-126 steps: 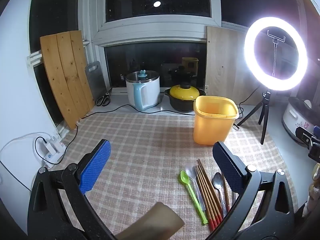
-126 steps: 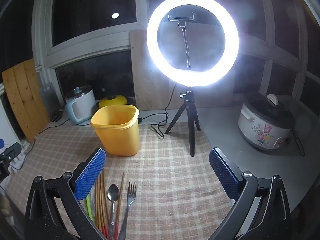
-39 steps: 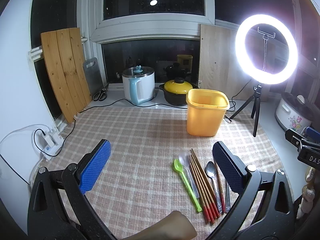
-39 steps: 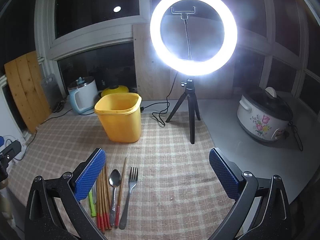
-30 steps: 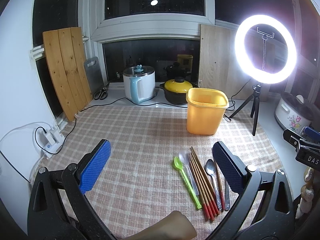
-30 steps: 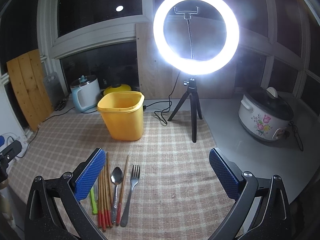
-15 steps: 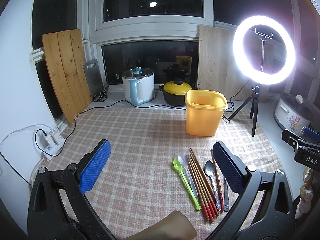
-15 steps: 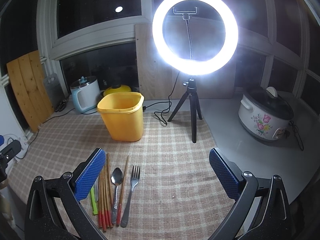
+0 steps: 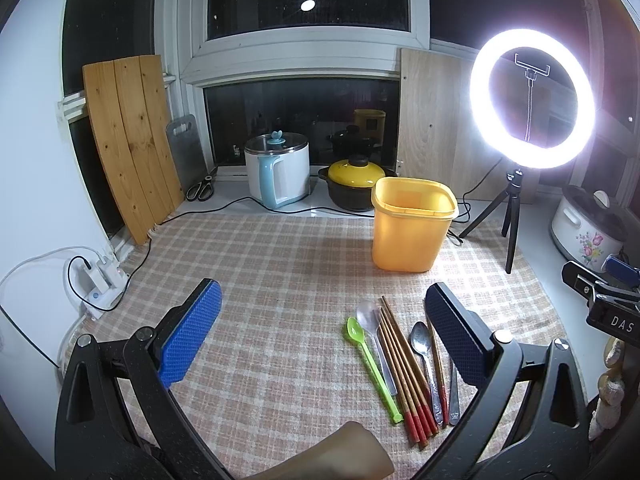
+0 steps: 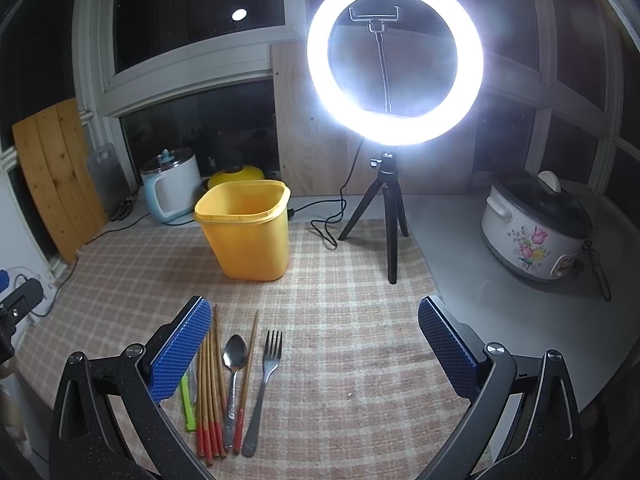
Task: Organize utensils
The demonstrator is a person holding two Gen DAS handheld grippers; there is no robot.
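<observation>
Both views have pulled back slightly, so the row of utensils (image 10: 232,392) lies fuller in sight on the checked cloth of the counter (image 9: 280,264), near the yellow plastic tub (image 10: 248,232). The left claw (image 9: 320,336) and right claw (image 10: 316,348) hover wide apart, empty; no pickup has begun.

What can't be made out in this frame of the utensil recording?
- Left wrist view: the fork is mostly hidden behind the left claw's right finger.
- Right wrist view: the green spoon and the clear spoon beside it are covered by the right claw's left finger.
- Both views: the yellow bin's floor is out of sight; contents unknown.
</observation>
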